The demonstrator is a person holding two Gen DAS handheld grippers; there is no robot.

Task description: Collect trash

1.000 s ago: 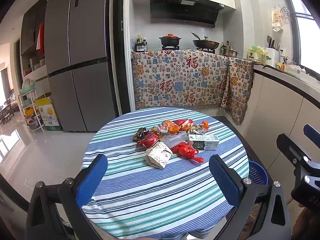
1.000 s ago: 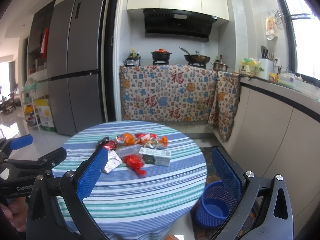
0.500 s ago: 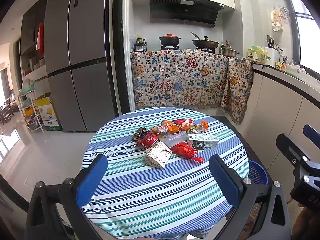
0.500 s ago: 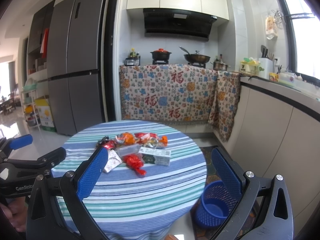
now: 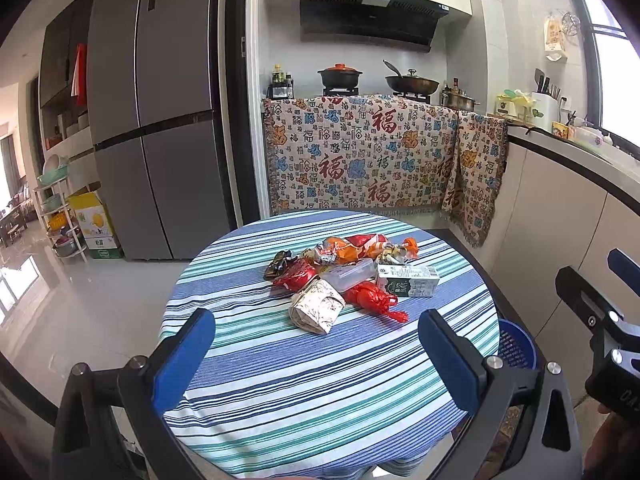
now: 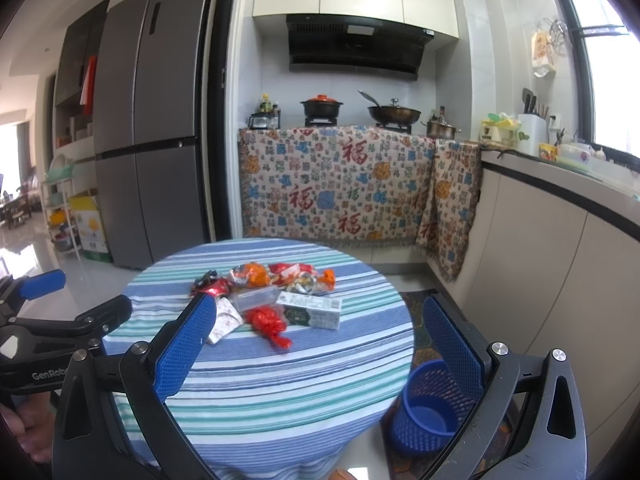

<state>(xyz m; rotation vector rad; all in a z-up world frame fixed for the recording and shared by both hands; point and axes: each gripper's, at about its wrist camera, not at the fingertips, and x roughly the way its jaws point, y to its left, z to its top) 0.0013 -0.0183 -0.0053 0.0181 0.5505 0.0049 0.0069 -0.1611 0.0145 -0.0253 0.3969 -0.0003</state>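
A pile of trash lies mid-table on the striped round table (image 5: 320, 380): a patterned paper wrapper (image 5: 317, 306), a red crumpled bag (image 5: 374, 298), a milk carton (image 5: 408, 281), a clear plastic bottle (image 5: 347, 276) and orange and red snack wrappers (image 5: 348, 249). The pile also shows in the right wrist view, with the carton (image 6: 313, 309) and the red bag (image 6: 269, 321). My left gripper (image 5: 316, 354) is open and empty, short of the pile. My right gripper (image 6: 320, 352) is open and empty, at the table's right edge. A blue mesh bin (image 6: 430, 408) stands on the floor right of the table.
A grey fridge (image 5: 160, 120) stands at the back left. A counter draped with a patterned cloth (image 5: 360, 156) holds pots at the back. A cabinet run (image 6: 560, 264) lines the right wall. The blue bin also shows in the left wrist view (image 5: 514, 346).
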